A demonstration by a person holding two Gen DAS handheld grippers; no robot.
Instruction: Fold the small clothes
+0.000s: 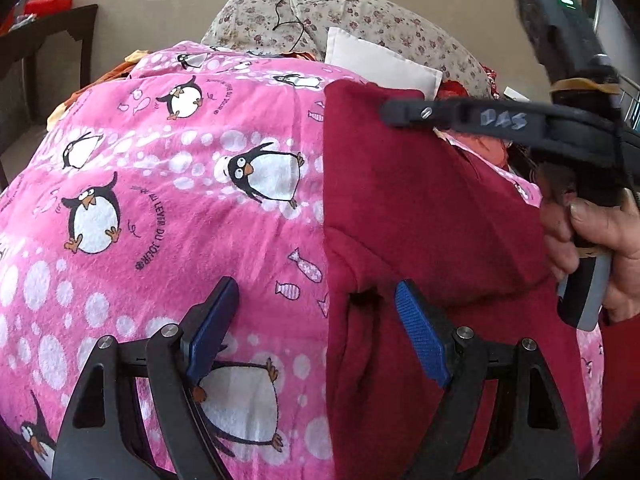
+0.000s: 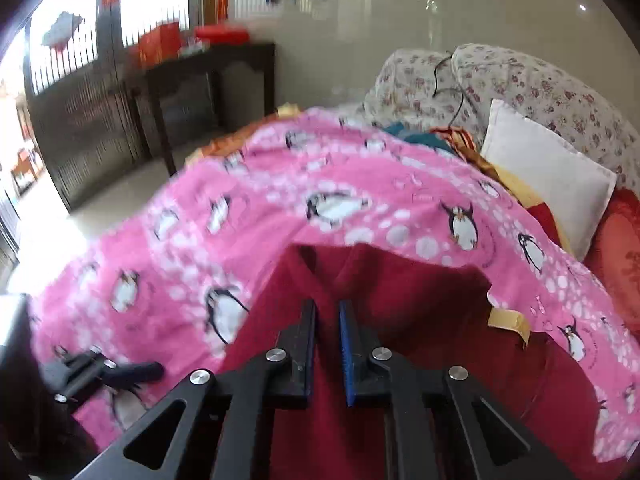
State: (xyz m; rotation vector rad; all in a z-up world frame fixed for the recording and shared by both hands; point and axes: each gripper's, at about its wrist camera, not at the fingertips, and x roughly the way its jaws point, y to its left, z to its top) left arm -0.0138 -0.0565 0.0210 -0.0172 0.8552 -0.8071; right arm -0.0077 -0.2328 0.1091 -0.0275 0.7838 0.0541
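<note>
One pink penguin blanket (image 1: pixel 160 200) spreads wide, with a dark red garment (image 1: pixel 420 240) lying flat on its right part, the left gripper (image 1: pixel 316 328) hanging spread over the garment's left edge gripping nothing, the right gripper (image 2: pixel 327 344) nearly closed above the garment, nothing visibly pinched.

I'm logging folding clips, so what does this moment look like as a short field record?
surface: pink penguin blanket
garment: dark red cloth, lying on the blanket
left gripper: open, fingers straddle the garment's left edge
right gripper: shut, above the red cloth; nothing visibly held
background: white pillow, floral cushions
</note>
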